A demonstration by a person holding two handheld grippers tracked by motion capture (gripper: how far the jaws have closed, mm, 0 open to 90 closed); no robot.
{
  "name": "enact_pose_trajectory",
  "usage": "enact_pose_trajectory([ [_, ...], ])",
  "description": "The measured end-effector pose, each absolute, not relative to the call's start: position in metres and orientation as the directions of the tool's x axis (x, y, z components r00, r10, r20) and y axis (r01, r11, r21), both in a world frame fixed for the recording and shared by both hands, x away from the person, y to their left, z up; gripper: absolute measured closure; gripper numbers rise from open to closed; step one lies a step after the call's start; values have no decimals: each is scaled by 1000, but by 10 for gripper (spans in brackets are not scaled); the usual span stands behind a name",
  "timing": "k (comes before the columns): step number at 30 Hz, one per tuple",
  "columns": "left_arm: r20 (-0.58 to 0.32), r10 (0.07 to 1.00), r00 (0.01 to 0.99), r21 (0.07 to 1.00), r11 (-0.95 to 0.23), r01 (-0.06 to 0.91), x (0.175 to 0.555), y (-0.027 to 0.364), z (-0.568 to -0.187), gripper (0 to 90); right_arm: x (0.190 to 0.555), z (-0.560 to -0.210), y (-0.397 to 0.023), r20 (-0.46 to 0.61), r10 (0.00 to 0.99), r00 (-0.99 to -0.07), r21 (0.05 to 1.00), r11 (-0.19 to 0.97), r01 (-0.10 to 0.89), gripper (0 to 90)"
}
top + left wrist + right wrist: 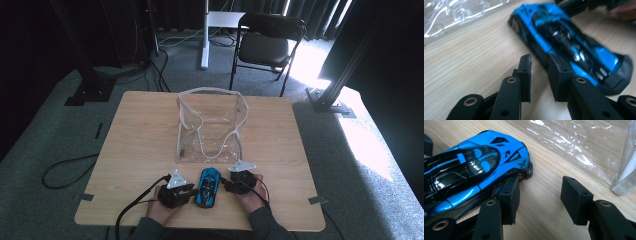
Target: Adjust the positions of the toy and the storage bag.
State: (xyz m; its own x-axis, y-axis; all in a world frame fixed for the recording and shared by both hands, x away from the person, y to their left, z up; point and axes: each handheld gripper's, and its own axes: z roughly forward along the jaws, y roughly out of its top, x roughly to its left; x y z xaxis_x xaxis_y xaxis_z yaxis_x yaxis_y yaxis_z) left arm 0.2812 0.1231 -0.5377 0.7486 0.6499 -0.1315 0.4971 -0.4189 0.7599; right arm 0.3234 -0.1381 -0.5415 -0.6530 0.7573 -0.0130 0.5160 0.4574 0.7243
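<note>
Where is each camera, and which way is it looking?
High view: sits above the person's side, looking forward and down at the table, clear bag, toy car; both hands and the left gripper and right gripper show.
Left gripper view: rides that gripper, looking along its two black jaws at the car.
Right gripper view: rides that gripper, jaws apart beside the car, bag beyond.
All three share the car and bag.

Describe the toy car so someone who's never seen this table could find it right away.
On the wooden table, look at the near edge, in front of the clear plastic bag. The toy car lies between the two hand-held grippers: glossy blue with black, the only colourful thing there.
</note>
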Motion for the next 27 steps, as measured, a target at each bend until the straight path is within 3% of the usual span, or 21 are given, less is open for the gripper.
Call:
enact_pose_trajectory([
  [2,-121,645,754,759,-430,489,282,122,-537,725,324,-542,-139,-12,763,-646,726,451,519,484],
  [5,-122,652,748,737,-446,508,282,126,-539,634,325,-542,-140,-7,766,-643,724,447,524,473],
  [8,-110,649,753,723,-467,509,276,133,-541,622,321,-540,-140,-17,762,-647,724,456,518,470],
  [13,-64,609,791,714,-526,463,262,135,-540,622,313,-535,-143,-20,762,-648,726,456,515,463],
  [20,-97,584,806,723,-515,460,255,130,-542,667,296,-523,-149,-22,761,-648,744,445,498,424],
  [27,-119,525,843,734,-525,430,253,91,-544,682,283,-513,-156,-29,766,-642,760,435,484,392],
])
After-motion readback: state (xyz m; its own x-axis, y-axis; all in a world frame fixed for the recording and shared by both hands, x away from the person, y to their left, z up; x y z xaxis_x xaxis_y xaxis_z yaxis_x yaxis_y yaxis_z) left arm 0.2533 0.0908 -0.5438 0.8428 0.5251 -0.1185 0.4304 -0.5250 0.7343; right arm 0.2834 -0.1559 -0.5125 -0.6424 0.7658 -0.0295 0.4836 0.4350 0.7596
